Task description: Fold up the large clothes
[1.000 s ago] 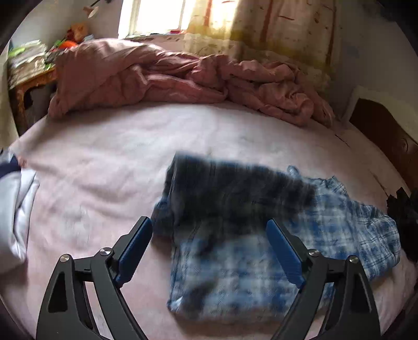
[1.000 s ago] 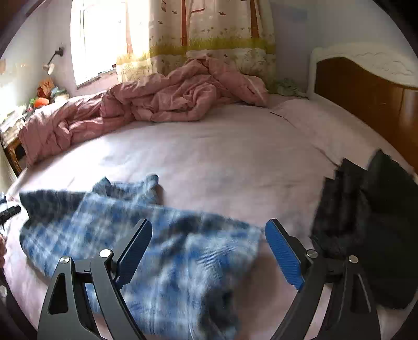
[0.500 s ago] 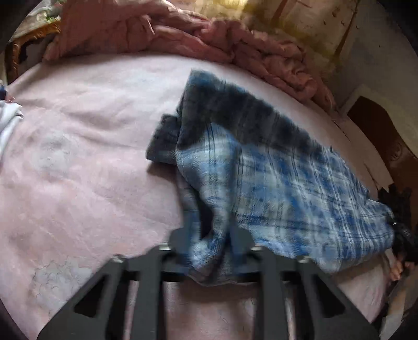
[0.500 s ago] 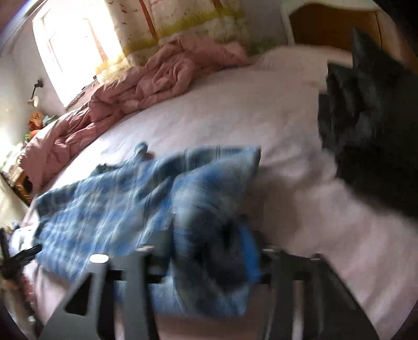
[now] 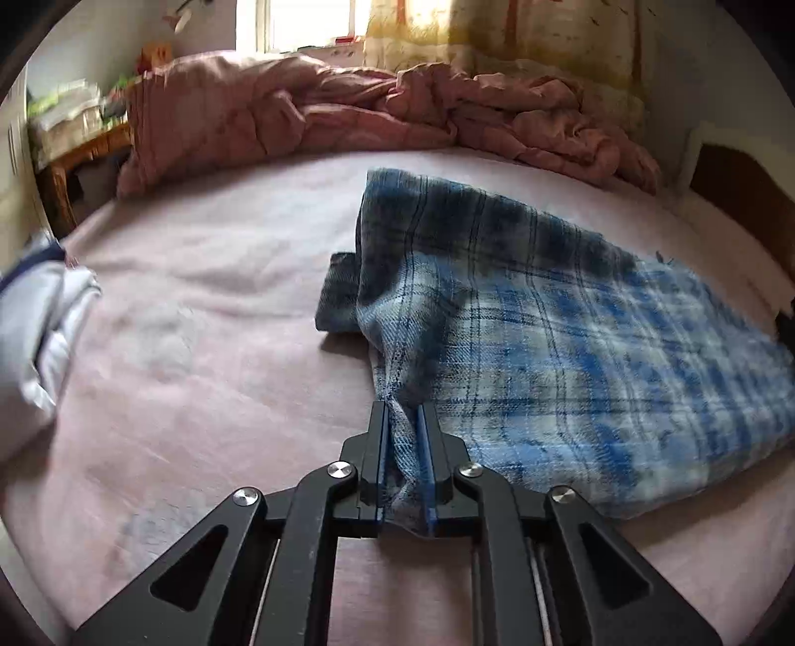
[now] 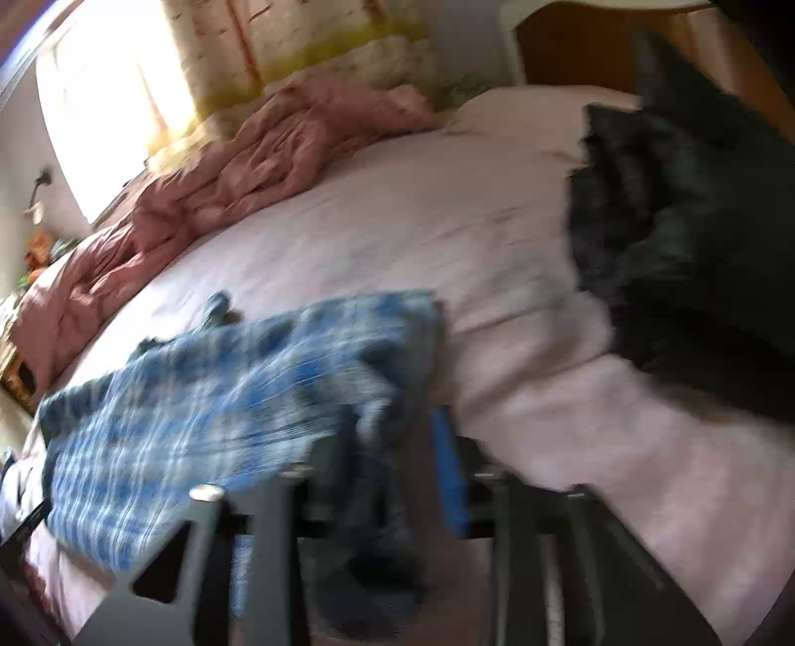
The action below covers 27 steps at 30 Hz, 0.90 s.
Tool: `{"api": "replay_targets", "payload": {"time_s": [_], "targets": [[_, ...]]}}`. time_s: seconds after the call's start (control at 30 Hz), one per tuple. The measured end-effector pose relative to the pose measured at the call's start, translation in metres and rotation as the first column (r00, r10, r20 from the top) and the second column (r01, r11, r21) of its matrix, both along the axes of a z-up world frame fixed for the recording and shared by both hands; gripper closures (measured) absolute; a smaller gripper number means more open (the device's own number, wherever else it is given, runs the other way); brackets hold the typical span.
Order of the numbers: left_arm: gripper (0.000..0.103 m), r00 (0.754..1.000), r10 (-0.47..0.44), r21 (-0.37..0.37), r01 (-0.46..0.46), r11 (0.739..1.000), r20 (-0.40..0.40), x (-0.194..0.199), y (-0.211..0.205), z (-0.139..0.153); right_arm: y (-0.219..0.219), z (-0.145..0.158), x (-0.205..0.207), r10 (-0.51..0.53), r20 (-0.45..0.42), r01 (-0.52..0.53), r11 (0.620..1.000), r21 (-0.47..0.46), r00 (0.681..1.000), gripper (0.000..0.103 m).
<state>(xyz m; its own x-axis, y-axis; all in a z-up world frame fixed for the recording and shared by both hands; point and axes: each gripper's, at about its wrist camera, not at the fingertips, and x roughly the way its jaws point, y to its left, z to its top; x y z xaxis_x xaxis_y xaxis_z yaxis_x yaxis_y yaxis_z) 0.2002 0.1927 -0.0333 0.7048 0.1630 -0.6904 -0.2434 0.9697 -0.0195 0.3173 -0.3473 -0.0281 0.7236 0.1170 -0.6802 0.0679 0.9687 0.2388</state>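
A blue and white plaid garment (image 5: 571, 343) lies on the pink bed sheet (image 5: 208, 348), with its near edge lifted. My left gripper (image 5: 403, 417) is shut on the garment's near left corner, cloth bunched between the blue pads. In the right wrist view the same plaid garment (image 6: 208, 397) stretches to the left, blurred. My right gripper (image 6: 392, 437) is shut on its near right corner, and cloth hangs down between the fingers.
A crumpled pink duvet (image 5: 377, 114) lies along the far side of the bed. A folded white garment (image 5: 35, 338) sits at the left. A black garment (image 6: 685, 238) lies at the right near the wooden headboard (image 6: 571, 44). A wooden side table (image 5: 79, 159) stands far left.
Both grippers were open above the garment a second ago, then closed on its near corners. Now they hold the near edge raised off the sheet.
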Motion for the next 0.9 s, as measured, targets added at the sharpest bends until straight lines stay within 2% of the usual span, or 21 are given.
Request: {"api": "replay_targets", "payload": {"time_s": [0.1,0.17,0.33,0.43,0.5,0.53,0.57,0.6,0.63,0.67,0.7,0.73,0.77,0.8,0.83,0.9], "targets": [[0.09,1.0,0.001,-0.02,-0.001,1.0,0.03,-0.006,0.003,0.004,-0.002,0.012,-0.011,-0.044,0.042,0.049,0.991,-0.128,0.998,0.053],[0.09,0.998,-0.002,-0.034,0.004,0.999,0.057,-0.012,0.007,0.009,-0.007,0.021,-0.022,-0.064,0.063,0.074,0.983,-0.169,0.996,0.053],[0.09,0.999,0.003,-0.058,-0.001,0.998,0.043,-0.019,0.01,0.004,-0.026,0.034,-0.065,0.035,0.081,-0.035,0.999,0.005,0.996,0.053],[0.086,1.0,0.019,-0.028,-0.019,0.999,-0.003,-0.014,0.006,-0.004,-0.007,0.022,-0.079,0.158,0.046,-0.157,0.987,-0.021,0.986,0.053],[0.083,1.0,0.028,0.005,-0.028,1.0,-0.014,-0.011,0.003,-0.008,0.005,0.011,-0.078,0.166,0.016,-0.165,0.983,-0.078,0.986,0.056],[0.081,0.999,0.033,0.034,-0.032,0.999,-0.016,-0.01,0.001,-0.01,0.006,0.006,-0.073,0.142,-0.003,-0.141,0.986,-0.087,0.99,0.059],[0.077,0.999,0.036,0.066,-0.035,0.997,-0.025,-0.009,-0.002,-0.012,0.003,0.004,-0.07,0.134,-0.007,-0.134,0.989,-0.06,0.991,0.073],[0.077,0.999,0.037,0.087,-0.034,0.996,-0.035,-0.007,-0.003,-0.015,0.0,0.002,-0.068,0.123,-0.014,-0.123,0.992,-0.025,0.992,0.082],[0.076,0.998,0.041,0.104,-0.036,0.994,-0.044,-0.006,-0.004,-0.017,-0.004,0.0,-0.065,0.072,-0.034,-0.074,0.996,-0.04,0.997,0.091],[0.076,0.998,0.041,0.107,-0.036,0.994,-0.046,-0.005,-0.004,-0.018,-0.006,-0.002,-0.063,0.018,-0.038,-0.022,0.995,-0.096,0.999,0.098],[0.076,0.998,0.041,0.101,-0.036,0.994,-0.041,-0.006,-0.004,-0.017,-0.008,-0.007,-0.06,-0.085,-0.053,0.071,0.974,-0.216,0.995,0.099],[0.076,0.999,0.039,0.092,-0.036,0.995,-0.032,-0.008,-0.003,-0.015,-0.015,-0.012,-0.057,-0.15,-0.077,0.124,0.955,-0.27,0.986,0.099],[0.076,0.999,0.036,0.081,-0.034,0.996,-0.016,-0.011,-0.002,-0.013,-0.022,-0.011,-0.06,-0.113,-0.08,0.097,0.978,-0.186,0.99,0.099],[0.077,0.999,0.032,0.069,-0.032,0.997,-0.002,-0.014,-0.001,-0.011,-0.028,-0.003,-0.067,-0.063,-0.044,0.059,0.995,-0.085,0.997,0.099],[0.077,1.0,0.022,0.052,-0.022,0.998,0.014,-0.017,0.0,-0.008,-0.028,0.01,-0.078,-0.04,0.026,0.042,0.997,-0.07,0.999,0.099],[0.077,0.999,0.0,0.03,-0.002,1.0,0.054,-0.023,-0.002,0.0,-0.02,0.027,-0.093,-0.043,0.102,0.058,0.987,-0.149,0.994,0.099]]}}
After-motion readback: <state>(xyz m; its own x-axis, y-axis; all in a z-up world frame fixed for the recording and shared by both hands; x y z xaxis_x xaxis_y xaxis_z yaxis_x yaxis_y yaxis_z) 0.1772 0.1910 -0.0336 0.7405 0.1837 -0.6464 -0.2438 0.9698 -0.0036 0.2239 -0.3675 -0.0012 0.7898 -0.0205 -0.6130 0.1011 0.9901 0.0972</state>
